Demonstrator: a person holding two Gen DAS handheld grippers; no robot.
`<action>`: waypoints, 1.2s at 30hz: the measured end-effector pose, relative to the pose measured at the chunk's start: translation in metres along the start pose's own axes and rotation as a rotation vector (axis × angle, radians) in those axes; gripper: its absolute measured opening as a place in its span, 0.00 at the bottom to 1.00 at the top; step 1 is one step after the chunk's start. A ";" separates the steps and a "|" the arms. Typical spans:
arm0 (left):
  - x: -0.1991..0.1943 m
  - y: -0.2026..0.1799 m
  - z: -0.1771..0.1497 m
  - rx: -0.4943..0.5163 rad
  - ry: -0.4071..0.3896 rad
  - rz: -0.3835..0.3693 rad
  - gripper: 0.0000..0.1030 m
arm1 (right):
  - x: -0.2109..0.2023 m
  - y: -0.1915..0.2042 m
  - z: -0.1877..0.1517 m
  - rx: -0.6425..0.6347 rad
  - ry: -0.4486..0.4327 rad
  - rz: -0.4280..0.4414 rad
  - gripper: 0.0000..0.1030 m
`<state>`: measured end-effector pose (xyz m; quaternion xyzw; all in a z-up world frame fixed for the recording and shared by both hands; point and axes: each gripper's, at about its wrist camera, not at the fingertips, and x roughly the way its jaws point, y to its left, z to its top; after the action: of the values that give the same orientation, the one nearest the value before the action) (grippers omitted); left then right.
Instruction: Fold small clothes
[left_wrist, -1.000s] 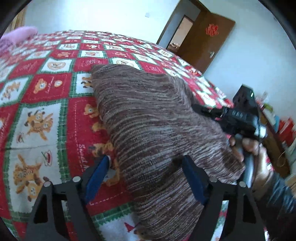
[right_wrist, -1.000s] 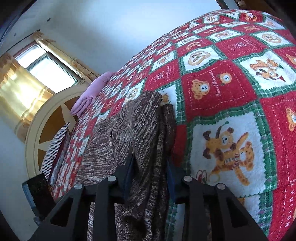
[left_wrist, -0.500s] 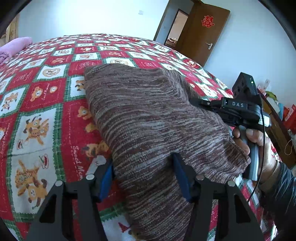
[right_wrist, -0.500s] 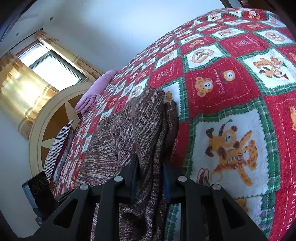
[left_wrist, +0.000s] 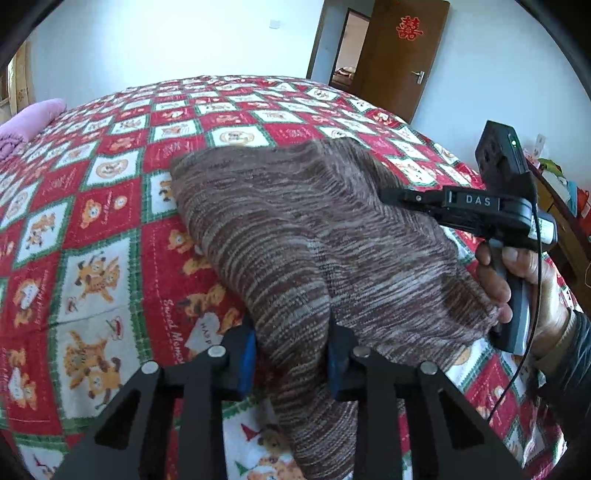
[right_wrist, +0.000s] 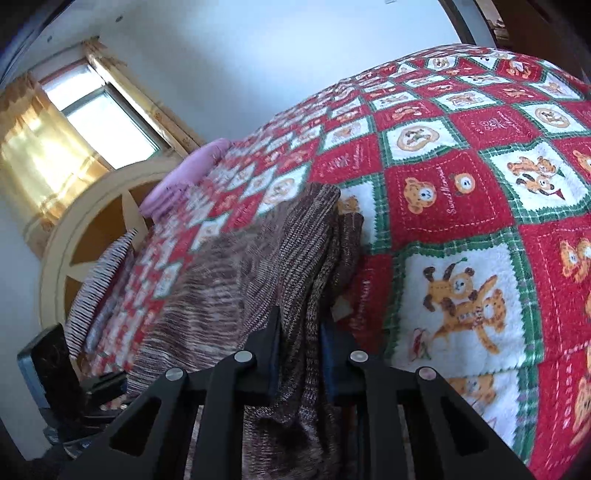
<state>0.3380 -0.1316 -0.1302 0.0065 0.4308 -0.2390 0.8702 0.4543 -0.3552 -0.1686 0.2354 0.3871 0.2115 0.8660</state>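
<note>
A brown striped knit garment (left_wrist: 314, 236) lies on the bed, its near edge raised off the blanket. My left gripper (left_wrist: 291, 358) is shut on a bunched fold of its near edge. My right gripper (right_wrist: 299, 354) is shut on another part of that edge; the garment (right_wrist: 236, 280) stretches away to the left in the right wrist view. The right gripper's body and the hand holding it (left_wrist: 513, 251) show at the right of the left wrist view. The garment's underside is hidden.
A red, white and green bear-patterned blanket (left_wrist: 110, 229) covers the bed. A pink pillow (right_wrist: 184, 173) and a striped pillow (right_wrist: 96, 280) lie by the round headboard (right_wrist: 81, 236). A brown door (left_wrist: 402, 55) stands open beyond the bed. Cluttered furniture (left_wrist: 565, 192) sits at right.
My left gripper's jaws have closed in from wide open onto the garment's near edge. The right gripper stays shut on the cloth. Both have lifted the edge a little.
</note>
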 end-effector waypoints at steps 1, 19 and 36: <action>-0.004 -0.001 0.001 0.007 -0.004 -0.002 0.28 | -0.003 0.001 0.000 0.011 -0.008 0.015 0.18; -0.070 0.002 -0.017 0.032 -0.051 0.031 0.26 | -0.021 0.064 -0.033 -0.008 -0.024 0.088 0.14; -0.145 0.038 -0.053 -0.016 -0.135 0.074 0.25 | 0.001 0.151 -0.062 -0.085 0.037 0.190 0.13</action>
<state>0.2403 -0.0271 -0.0619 -0.0006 0.3724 -0.2031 0.9056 0.3794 -0.2188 -0.1192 0.2303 0.3698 0.3130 0.8439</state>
